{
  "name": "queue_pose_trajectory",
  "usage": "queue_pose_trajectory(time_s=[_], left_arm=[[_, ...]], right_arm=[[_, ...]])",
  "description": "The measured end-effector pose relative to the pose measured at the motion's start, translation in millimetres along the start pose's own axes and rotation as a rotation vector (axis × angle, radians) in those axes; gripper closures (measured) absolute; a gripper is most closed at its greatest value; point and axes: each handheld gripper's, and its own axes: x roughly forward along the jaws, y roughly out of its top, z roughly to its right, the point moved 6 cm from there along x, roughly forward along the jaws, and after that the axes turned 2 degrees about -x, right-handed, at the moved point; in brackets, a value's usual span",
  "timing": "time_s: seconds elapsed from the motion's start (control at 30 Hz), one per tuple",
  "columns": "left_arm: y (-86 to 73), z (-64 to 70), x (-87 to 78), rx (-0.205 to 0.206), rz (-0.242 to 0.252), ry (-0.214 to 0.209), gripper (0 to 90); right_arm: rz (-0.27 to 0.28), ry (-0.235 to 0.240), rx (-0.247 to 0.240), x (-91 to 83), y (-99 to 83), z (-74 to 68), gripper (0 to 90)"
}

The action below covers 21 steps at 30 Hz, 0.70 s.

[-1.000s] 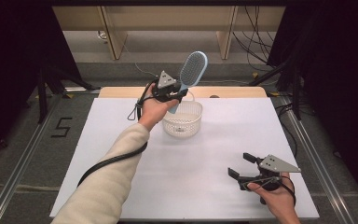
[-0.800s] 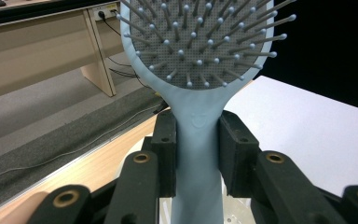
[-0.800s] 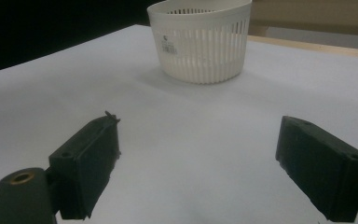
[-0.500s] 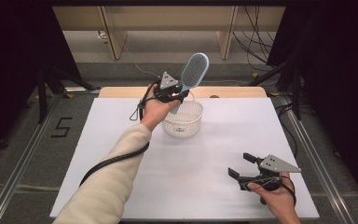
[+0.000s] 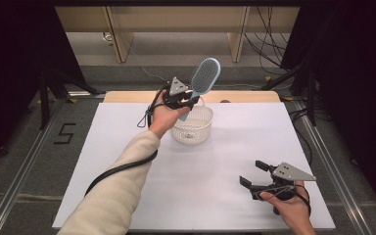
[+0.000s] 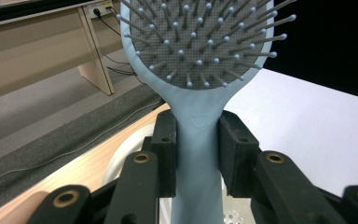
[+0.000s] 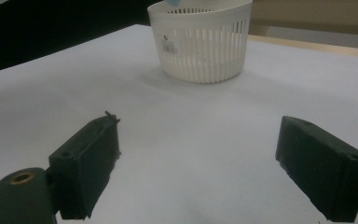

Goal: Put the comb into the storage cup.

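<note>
The hairbrush (image 5: 203, 81) is standing at the upper centre of the high view, bristle head uppermost, its handle running down toward the white basket (image 5: 192, 125) directly beneath it. In the left gripper view the left tool (image 6: 198, 149) is pinching the pale blue handle between both pads just under the head, with the basket rim showing behind the jaws. Against the pictures a second and half a second ago, the brush and the left hand are sitting in nearly the same place, with the head tilting slightly more upright; no release is taking place. Judgement: the brush is being held over the basket, its placement or removal unfinished. The right tool (image 5: 254, 178) is resting with jaws spread, holding nothing, at the lower right of the bench (image 5: 127, 147), well apart from the basket.
</note>
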Motion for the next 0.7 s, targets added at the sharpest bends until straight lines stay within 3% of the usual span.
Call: queue_pose_trajectory(time_s=[0.7], left_arm=[[-5.4, 3.2, 6.2, 0.021, -0.007, -0.015, 69.8]], right_arm=[[-0.002, 0.001, 0.0, 0.0, -0.2, -0.1, 14.3]])
